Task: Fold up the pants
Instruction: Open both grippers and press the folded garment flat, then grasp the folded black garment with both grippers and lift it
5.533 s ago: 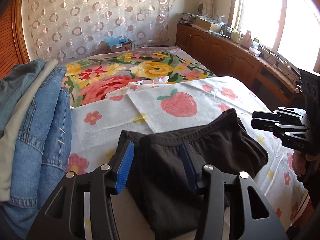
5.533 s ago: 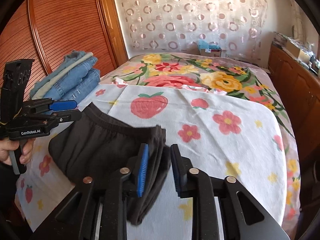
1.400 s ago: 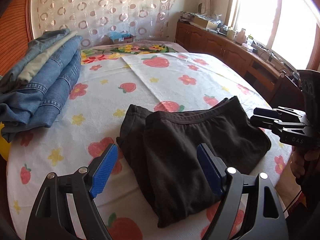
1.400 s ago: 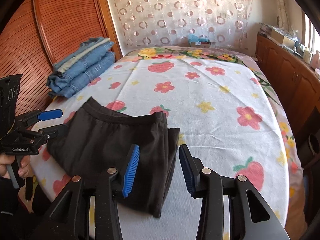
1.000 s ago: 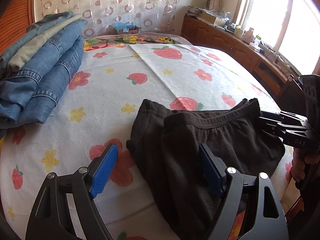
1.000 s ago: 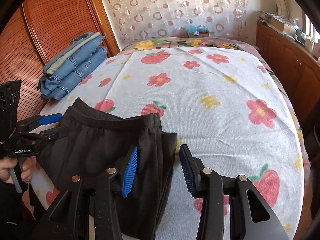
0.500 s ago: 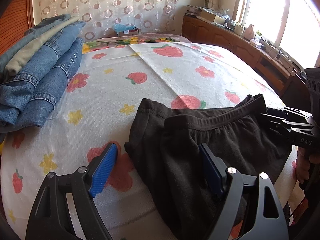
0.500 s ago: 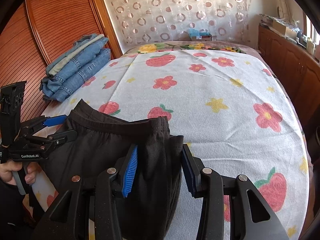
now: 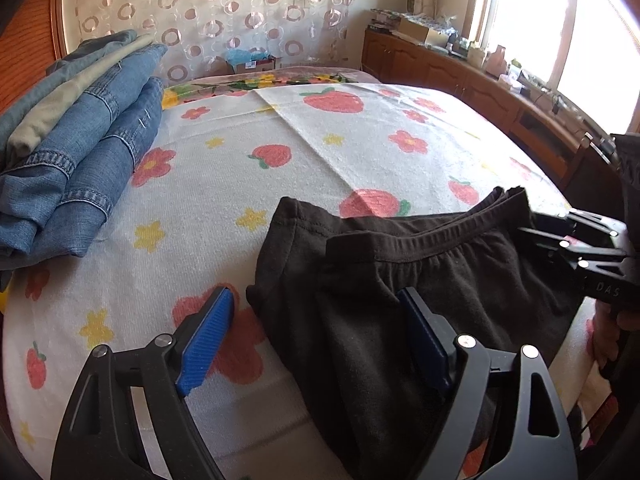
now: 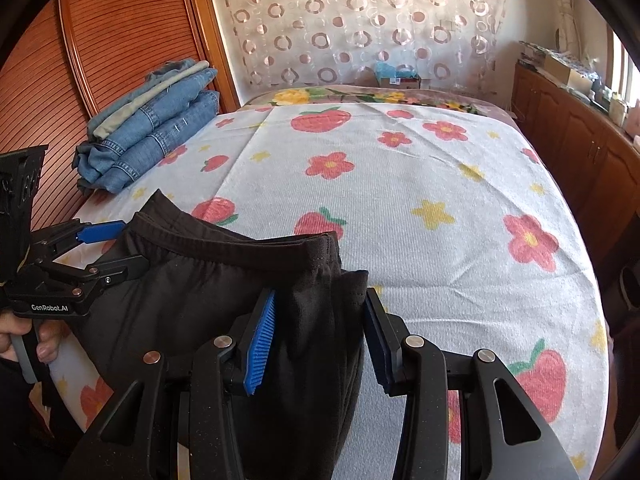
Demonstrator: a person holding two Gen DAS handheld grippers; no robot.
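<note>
On the bed, the black pants have been straddled by both spread, ungripping grippers; pickup seems imminent.

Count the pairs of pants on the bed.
At least 5: black pants at the near edge, between the claws, and about four folded in the stack by the left side, mostly jeans. Some stack layers may be hidden.
</note>
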